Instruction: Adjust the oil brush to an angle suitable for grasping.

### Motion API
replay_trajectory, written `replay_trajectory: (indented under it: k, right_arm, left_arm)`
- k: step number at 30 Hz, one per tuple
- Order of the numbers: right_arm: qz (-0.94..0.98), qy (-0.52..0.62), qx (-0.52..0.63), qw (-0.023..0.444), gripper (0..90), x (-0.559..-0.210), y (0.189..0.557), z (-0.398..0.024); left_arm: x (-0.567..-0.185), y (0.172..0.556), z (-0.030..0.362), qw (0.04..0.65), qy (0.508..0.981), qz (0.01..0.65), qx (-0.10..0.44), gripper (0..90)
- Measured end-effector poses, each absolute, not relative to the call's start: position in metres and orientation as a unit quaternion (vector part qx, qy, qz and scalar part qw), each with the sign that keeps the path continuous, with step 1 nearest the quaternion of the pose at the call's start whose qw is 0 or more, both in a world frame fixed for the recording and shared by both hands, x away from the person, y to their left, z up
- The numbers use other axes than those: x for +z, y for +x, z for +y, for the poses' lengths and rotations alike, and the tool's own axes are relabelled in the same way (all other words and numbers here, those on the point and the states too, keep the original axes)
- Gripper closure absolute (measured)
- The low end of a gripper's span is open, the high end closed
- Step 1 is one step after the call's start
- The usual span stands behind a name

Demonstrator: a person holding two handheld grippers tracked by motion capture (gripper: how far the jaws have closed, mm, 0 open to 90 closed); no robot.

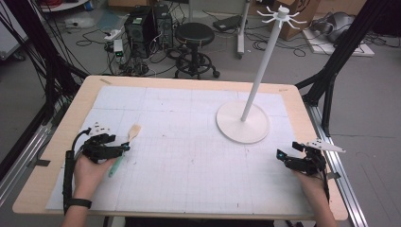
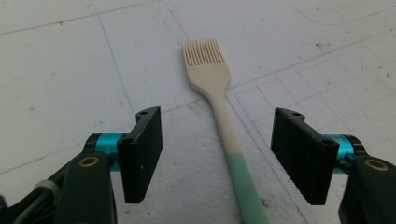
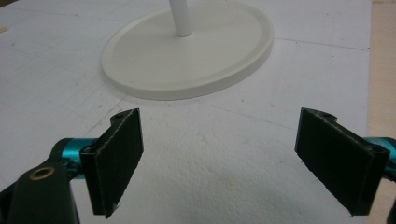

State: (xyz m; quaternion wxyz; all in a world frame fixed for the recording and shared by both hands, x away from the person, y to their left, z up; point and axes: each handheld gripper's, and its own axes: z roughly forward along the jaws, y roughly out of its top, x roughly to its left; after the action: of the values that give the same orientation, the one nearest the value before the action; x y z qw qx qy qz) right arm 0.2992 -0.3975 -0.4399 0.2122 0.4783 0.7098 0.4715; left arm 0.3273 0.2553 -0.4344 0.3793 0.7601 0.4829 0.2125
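Observation:
A silicone pastry brush (image 1: 134, 132) with a cream head and a mint-green handle end lies on the white gridded mat (image 1: 198, 161) at the left. My left gripper (image 1: 126, 147) sits low over its handle. In the left gripper view the brush (image 2: 212, 79) runs up between the two black pads (image 2: 144, 149), which stand apart on either side and do not touch it. My right gripper (image 1: 280, 154) rests near the table's right edge, open with nothing between its pads (image 3: 116, 154). It faces the round base (image 3: 187, 56) of a white stand.
The white stand (image 1: 242, 124) rises on a thin pole to a crown of hooks (image 1: 282, 14) at the back right of the mat. The wooden table edge (image 1: 42, 175) frames the mat. Beyond the table are a stool (image 1: 195, 35), computer cases and cables on the floor.

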Motion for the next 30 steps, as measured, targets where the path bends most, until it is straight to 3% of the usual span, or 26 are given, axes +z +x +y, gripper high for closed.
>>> replay_trajectory:
  k: [11,30]
  right_arm:
    - [0.709,0.481,0.472,0.209,14.2,-0.439,0.298,-0.398]
    - [0.71,0.478,0.472,0.211,14.2,-0.439,0.298,-0.398]
  left_arm:
    - [-0.441,0.331,0.242,0.345,0.77,0.488,0.222,55.9]
    - [-0.444,0.328,0.236,0.347,0.762,0.5,0.222,79.5]
